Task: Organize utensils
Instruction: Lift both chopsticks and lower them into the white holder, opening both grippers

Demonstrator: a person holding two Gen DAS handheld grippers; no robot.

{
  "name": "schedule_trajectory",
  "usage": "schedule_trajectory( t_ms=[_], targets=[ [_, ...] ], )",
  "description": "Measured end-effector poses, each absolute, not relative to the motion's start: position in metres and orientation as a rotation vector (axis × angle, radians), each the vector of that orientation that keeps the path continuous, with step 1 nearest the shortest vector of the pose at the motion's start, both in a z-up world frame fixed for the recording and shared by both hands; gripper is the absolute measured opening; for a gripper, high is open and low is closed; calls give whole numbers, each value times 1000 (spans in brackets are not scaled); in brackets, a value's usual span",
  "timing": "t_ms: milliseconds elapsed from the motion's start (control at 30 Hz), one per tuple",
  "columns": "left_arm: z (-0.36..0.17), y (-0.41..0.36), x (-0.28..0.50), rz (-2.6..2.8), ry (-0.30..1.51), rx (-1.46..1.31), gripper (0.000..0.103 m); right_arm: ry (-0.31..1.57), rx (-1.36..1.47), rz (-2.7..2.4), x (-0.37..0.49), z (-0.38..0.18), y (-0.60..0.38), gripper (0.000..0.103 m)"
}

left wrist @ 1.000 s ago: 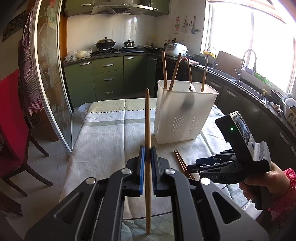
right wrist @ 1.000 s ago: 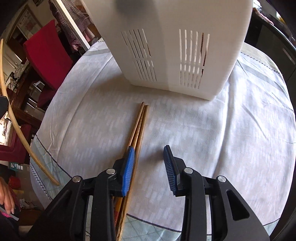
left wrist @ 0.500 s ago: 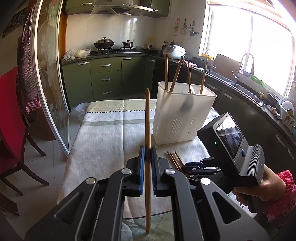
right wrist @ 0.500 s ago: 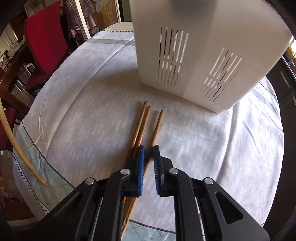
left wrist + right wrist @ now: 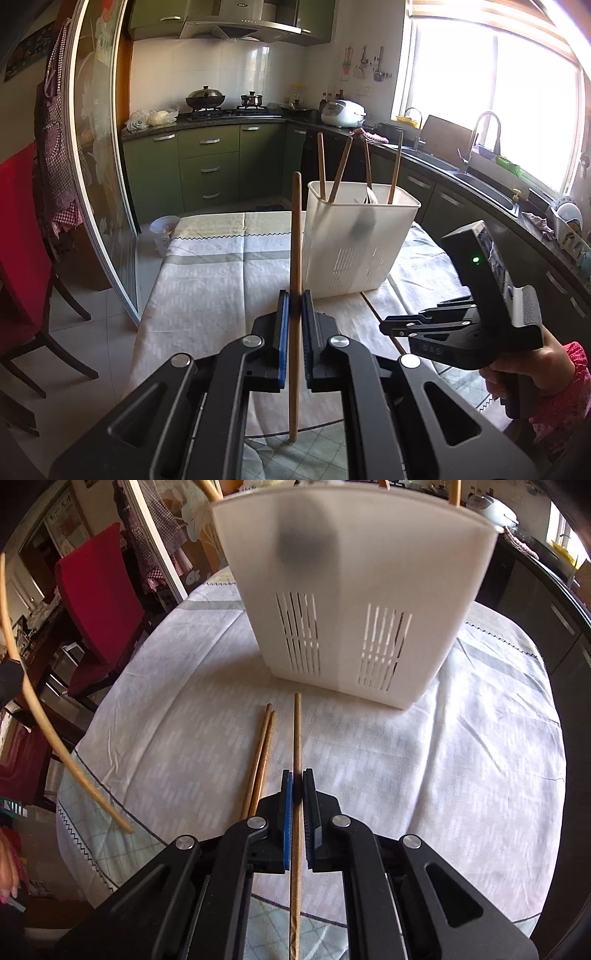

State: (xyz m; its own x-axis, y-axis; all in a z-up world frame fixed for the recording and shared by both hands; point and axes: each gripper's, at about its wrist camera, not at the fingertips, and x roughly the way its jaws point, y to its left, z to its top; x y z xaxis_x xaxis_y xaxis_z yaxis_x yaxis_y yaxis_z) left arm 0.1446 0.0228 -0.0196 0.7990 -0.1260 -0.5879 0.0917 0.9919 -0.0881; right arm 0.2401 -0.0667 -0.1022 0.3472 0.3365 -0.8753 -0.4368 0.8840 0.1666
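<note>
My left gripper (image 5: 293, 301) is shut on a wooden chopstick (image 5: 295, 236) and holds it upright above the near table edge, left of the white slotted utensil holder (image 5: 354, 247). Several chopsticks and a dark spoon stand in the holder. My right gripper (image 5: 297, 781) is shut on another chopstick (image 5: 297, 734) that points at the holder (image 5: 351, 590). Two more chopsticks (image 5: 264, 749) lie on the tablecloth just left of it. The right gripper also shows in the left wrist view (image 5: 384, 326), low over the cloth.
The table wears a white tablecloth (image 5: 443, 760) with a patterned border. A red chair (image 5: 96, 602) stands to the left of the table. Kitchen cabinets (image 5: 207, 166) and a sink counter (image 5: 476, 177) lie beyond.
My right gripper closed on one chopstick from the group on the cloth and drew it slightly apart from the other two. My left gripper kept its chopstick upright, shifting slightly.
</note>
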Motion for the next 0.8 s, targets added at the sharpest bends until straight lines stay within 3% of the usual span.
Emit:
schedule_trajectory(
  t_ms=[800],
  targets=[
    [30, -3, 123, -182, 555, -17, 7, 664, 56, 537, 144, 65, -164, 6]
  ],
)
